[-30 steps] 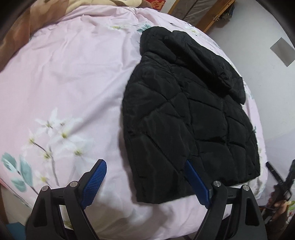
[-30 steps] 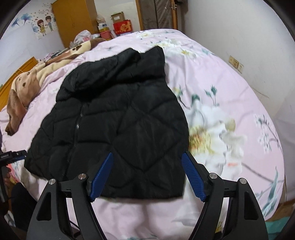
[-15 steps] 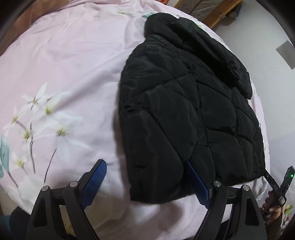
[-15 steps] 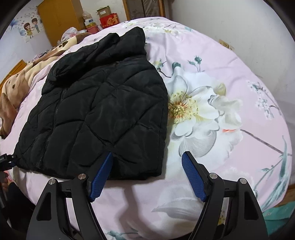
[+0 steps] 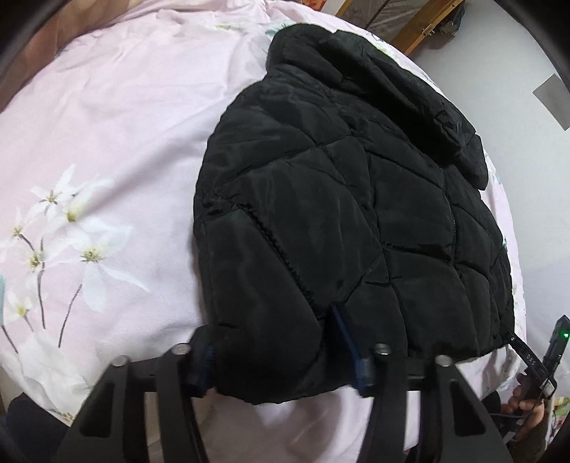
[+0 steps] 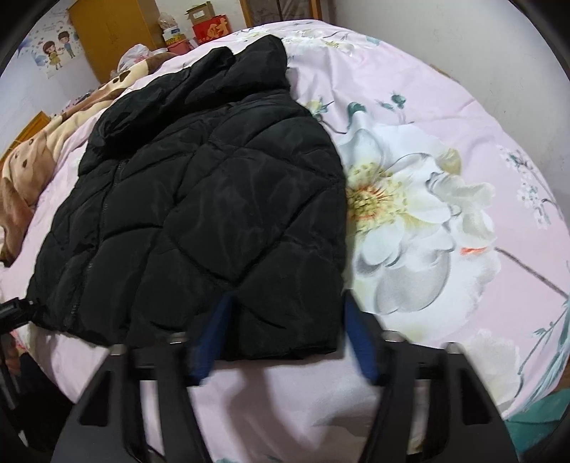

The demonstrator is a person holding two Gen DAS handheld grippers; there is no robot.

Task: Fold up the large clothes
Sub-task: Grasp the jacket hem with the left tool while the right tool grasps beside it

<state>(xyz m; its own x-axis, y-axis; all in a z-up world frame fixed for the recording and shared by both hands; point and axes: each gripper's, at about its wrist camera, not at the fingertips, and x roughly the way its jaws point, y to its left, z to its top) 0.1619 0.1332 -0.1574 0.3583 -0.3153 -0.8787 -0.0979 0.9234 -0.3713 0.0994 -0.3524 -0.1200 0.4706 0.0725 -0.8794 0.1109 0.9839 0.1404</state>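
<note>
Left gripper point(image 5: 281, 359) fingers are closing with the near-left hem corner of the black puffer jacket point(image 5: 342, 220) bunched between them; pads look close to the fabric but I can't tell whether they bite yet. Right gripper point(image 6: 285, 342) is doing the same at the opposite hem corner: fingers closing, hem between them, blue pads point(image 6: 359, 342) straddling the corner, contact not clear through the blur. Jacket lies flat on the bed point(image 6: 445, 117), front up, hood point(image 6: 228, 71) at the far end, bottom hem along the near edge of the pink floral duvet. Handling guess: light, puffy, soft, shell looks slick, so a shallow pinch may slide off. Best to take the hem corners deep, catching both layers plus the seam, which is where both grippers sit now. Expect it to spring back after a fold, so press it down. View differences: left wrist shows the zipper line point(image 5: 450, 228), plus the other gripper's body and the hand point(image 5: 527, 402) holding it at lower right. Right wrist shows the room instead: brown blanket point(image 6: 32, 156) beside the jacket, yellow wardrobe point(image 6: 114, 32), boxes point(image 6: 210, 25), wall sticker, and the big white flower print just beside the jacket's edge.
</note>
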